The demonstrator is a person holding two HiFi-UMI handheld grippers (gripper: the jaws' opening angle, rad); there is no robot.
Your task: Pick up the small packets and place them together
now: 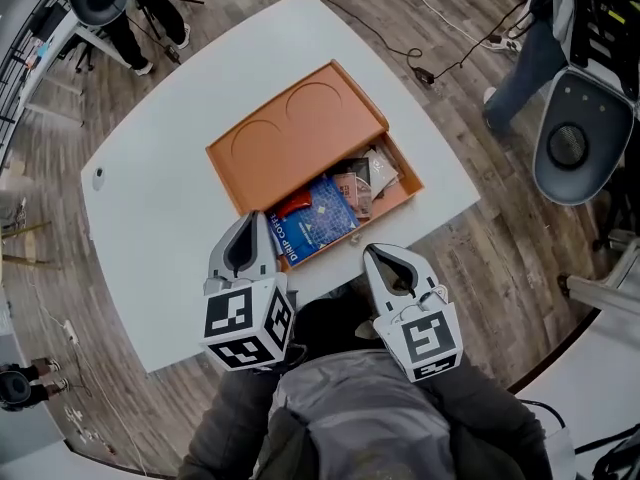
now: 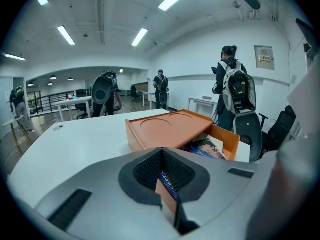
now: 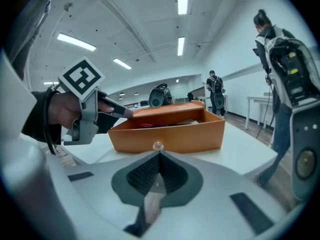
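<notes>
Knob point(image 3: 158, 145) appears only in the right gripper view, twelve o'clock; left gripper point(image 2: 161, 151) and right gripper point(image 3: 159, 156) fingers closed, empty.

- "DRIP COFF…" is printed in white along the edge of the blue packet point(image 1: 318, 223), which lies in the orange drawer point(image 1: 405, 183) just ahead of the left gripper point(image 1: 250, 220).
- The print on the wall poster point(image 2: 264, 57) is too small to read.
</notes>
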